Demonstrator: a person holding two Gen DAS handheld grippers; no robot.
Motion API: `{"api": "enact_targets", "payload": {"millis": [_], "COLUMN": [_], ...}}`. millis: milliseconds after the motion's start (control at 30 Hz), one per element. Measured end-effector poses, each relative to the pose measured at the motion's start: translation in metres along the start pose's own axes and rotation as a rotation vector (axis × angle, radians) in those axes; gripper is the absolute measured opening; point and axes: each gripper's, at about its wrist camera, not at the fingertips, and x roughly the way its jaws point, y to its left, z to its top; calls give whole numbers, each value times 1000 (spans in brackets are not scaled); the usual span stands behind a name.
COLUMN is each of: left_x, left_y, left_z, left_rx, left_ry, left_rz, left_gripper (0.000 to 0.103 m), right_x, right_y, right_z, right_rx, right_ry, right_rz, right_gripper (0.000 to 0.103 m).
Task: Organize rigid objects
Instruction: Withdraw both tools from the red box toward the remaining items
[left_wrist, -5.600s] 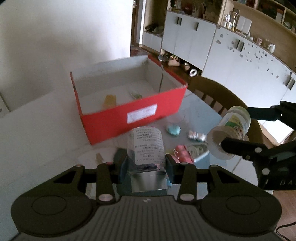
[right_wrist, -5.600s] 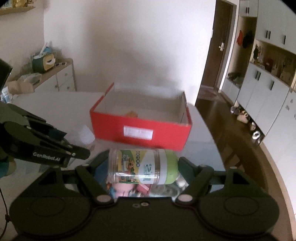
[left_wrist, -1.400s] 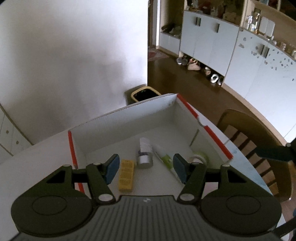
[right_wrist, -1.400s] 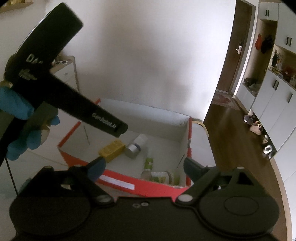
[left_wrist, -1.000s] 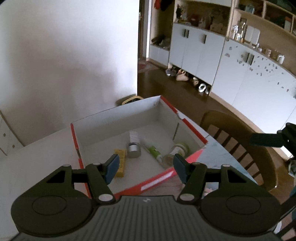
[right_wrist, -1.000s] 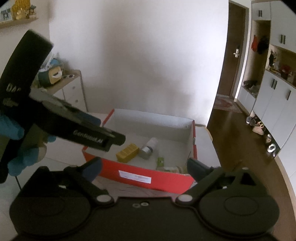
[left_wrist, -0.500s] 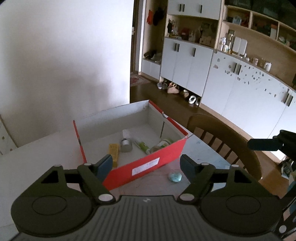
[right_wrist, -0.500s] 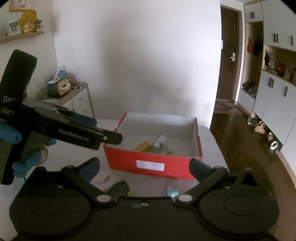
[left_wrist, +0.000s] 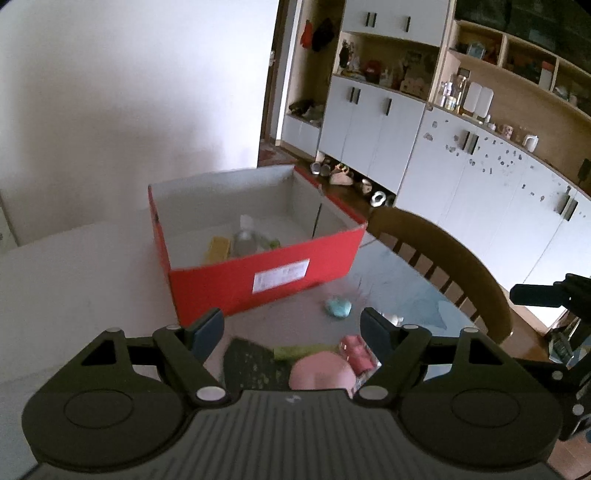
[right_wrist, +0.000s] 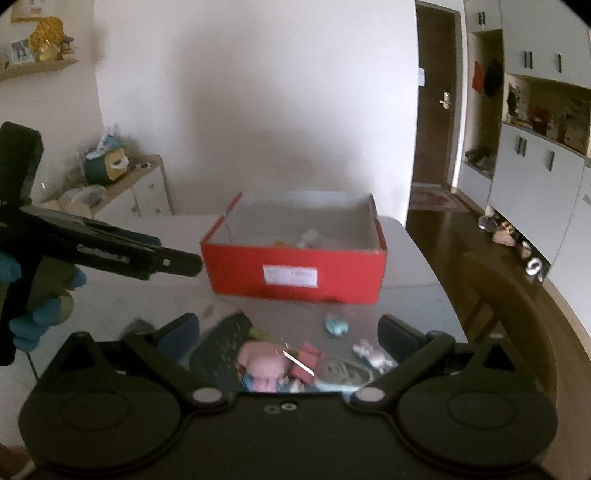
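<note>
Rigid objects lie in two places: some in the red box (left_wrist: 258, 273), the others loose on the table (left_wrist: 74, 266) under my tongs. My left gripper (left_wrist: 291, 325) stands wide, its jaws having just been opening, with nothing between them; below the gap I see a pink toy (left_wrist: 319, 371), a small red piece (left_wrist: 355, 352) and a dark speckled sheet (left_wrist: 251, 363). My right gripper (right_wrist: 288, 332) is also spread wide and empty, hanging above the same pile: the pink toy (right_wrist: 260, 360), the red piece (right_wrist: 308, 360) and a small pale figure (right_wrist: 369, 352).

A little farther out, a turquoise lump (left_wrist: 338, 307) rests on the table between the pile and the box. The box stands open, its labelled side toward me, and holds a yellow block (left_wrist: 218, 249), a clear bottle (left_wrist: 245, 236) lying down and something green (left_wrist: 271, 243), blurred.

From the right view, my left hand (right_wrist: 33, 314) in a blue glove grips the left tongs. A wooden chair (left_wrist: 454, 273) stands at the table's right edge, white cabinets (left_wrist: 480, 184) behind it.
</note>
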Motion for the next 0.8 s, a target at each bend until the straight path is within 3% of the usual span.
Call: {"api": "enact_targets", "payload": {"millis": [400, 800], "left_x": [29, 77], "left_y": [-12, -21], "left_z": [-52, -65], "left_rx": [79, 68], "left_ry": [46, 126], "left_rz": [-40, -102], "left_gripper": [81, 81], "right_x": [21, 55], "right_y": [-22, -49], "right_z": [-34, -46], "right_rx": [76, 99], "right_ry": [72, 133], "right_rz": [-70, -116], "right_gripper": [103, 103]}}
